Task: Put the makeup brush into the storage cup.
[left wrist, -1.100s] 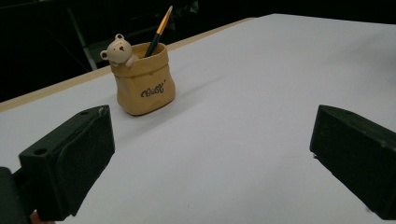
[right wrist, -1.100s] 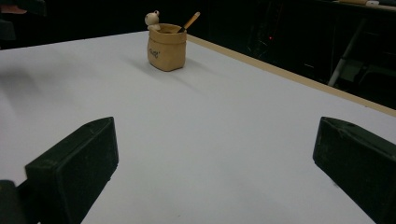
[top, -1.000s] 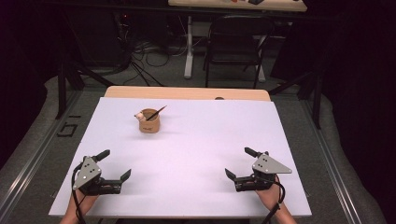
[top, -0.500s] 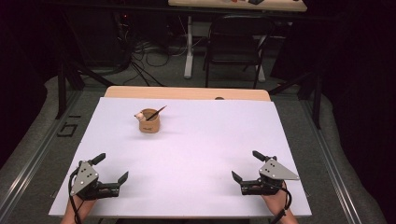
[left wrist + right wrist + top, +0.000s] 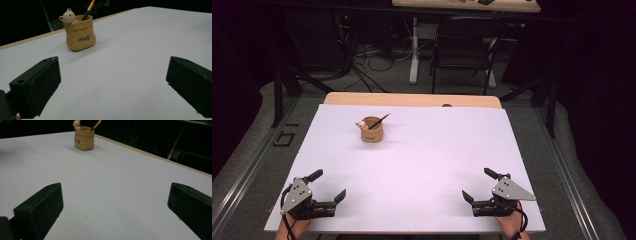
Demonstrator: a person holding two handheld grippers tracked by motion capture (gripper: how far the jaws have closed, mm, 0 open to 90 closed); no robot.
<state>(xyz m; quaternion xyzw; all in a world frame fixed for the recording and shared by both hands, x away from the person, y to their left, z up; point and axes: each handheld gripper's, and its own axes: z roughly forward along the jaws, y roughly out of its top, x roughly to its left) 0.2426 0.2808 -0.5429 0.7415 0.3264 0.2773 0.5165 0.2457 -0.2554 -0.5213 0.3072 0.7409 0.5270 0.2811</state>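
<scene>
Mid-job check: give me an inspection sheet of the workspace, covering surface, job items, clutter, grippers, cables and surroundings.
Surface: white table top, wooden strip along the far edge.
Job's things: tan pen pot with a bear figure on its rim, upright, far left of centre; one pencil leaning in it.
Clutter: nothing seen.
Grippers: left gripper and right gripper open, holding nothing, near the front corners, apart from the pot.
Cables: one trails from each gripper; a tangle on the floor beyond the table.
Surroundings: folding chair and another desk behind; dark room.
</scene>
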